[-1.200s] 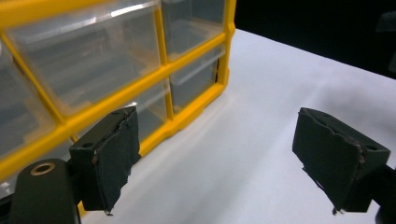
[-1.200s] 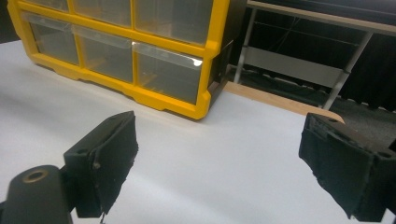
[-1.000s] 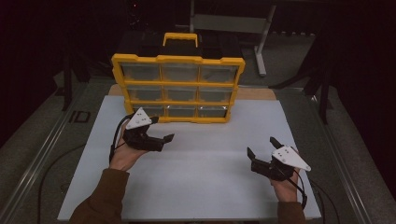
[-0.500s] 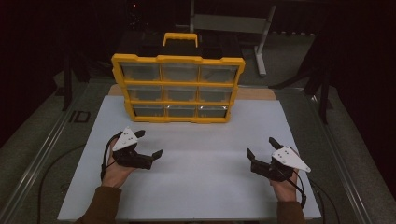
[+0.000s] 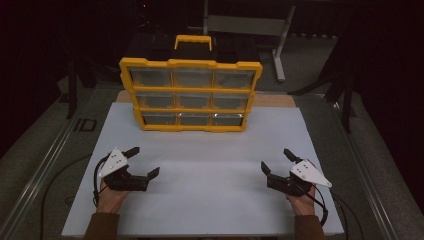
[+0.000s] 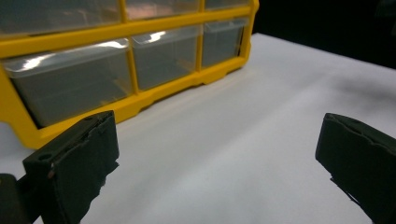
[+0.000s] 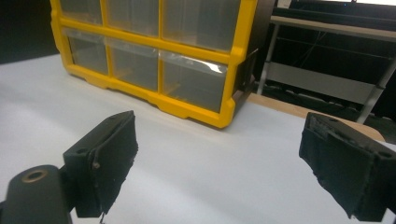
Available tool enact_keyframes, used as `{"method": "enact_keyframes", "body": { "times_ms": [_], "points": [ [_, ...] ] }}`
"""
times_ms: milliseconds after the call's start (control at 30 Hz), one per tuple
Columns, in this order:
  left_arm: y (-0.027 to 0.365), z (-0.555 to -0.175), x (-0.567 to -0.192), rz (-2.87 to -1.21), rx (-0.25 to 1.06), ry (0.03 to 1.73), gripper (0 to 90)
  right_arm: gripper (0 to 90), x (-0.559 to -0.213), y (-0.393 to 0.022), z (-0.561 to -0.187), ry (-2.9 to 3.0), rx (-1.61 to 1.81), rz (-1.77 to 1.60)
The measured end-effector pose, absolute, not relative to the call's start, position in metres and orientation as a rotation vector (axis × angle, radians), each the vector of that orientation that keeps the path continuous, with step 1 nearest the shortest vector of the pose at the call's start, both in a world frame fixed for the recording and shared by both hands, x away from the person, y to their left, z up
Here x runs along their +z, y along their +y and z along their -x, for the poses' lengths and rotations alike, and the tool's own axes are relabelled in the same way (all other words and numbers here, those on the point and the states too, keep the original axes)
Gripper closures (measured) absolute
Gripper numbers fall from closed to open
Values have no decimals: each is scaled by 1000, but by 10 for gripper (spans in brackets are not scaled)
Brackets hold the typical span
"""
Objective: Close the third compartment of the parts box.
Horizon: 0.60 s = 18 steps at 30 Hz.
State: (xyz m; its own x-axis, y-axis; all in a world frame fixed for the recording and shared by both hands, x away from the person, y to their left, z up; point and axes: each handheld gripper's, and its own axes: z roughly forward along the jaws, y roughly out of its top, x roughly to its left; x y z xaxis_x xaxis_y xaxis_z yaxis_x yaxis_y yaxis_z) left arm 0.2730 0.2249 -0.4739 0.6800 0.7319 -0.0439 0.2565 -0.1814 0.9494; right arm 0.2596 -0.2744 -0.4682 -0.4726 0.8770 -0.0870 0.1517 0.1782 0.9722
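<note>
Risk lies in reaching for the yellow drawer cabinet (image 5: 191, 95) at the worktop's (image 5: 210, 200) far edge: both the left gripper (image 5: 142, 162) and right gripper (image 5: 275, 161) have empty, spread jaws, the left having just been opening, so a hasty push could tip it backward.

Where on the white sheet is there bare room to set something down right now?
The widest free patch lies on the white sheet, between the yellow drawer cabinet at the back and the two claws at the front. The strip between the open left claw and open right claw is bare too. The cabinet takes up the sheet's back edge.
</note>
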Motion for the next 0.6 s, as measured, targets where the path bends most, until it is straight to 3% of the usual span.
{"method": "enact_keyframes", "body": {
  "times_ms": [600],
  "points": [
    [239, -261, -478, -1722, 541, 823, 2, 102, -467, -282, -256, 1740, 1378, -993]
  ]
}}
